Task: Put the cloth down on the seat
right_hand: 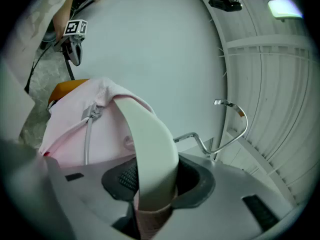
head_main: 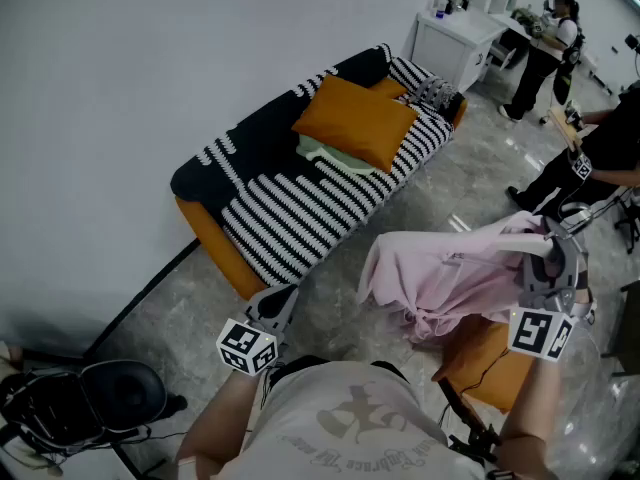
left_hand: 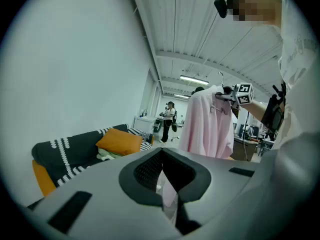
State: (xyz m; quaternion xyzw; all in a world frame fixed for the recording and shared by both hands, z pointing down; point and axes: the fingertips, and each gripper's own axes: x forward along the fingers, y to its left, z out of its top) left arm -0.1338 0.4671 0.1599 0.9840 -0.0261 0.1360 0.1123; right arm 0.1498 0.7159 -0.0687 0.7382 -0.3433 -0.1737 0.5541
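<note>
A pink cloth (head_main: 440, 283) hangs on a cream hanger (right_hand: 150, 144) with a metal hook (right_hand: 232, 126). My right gripper (head_main: 545, 263) is shut on the hanger's arm, with pink fabric under it, and holds it in the air at the right, away from the sofa. The seat is a sofa (head_main: 300, 218) under a black-and-white striped cover, against the white wall. My left gripper (head_main: 275, 303) is low at the left, near the sofa's front end, jaws together with nothing in them. In the left gripper view the pink cloth (left_hand: 207, 124) hangs straight down ahead.
An orange pillow (head_main: 355, 118) and a pale green cloth (head_main: 330, 156) lie on the sofa's far half. An orange cushion (head_main: 490, 363) sits under the hanging cloth. Two people (head_main: 545, 48) stand at the upper right by a white cabinet (head_main: 455, 43). A black stool (head_main: 110, 393) is at the lower left.
</note>
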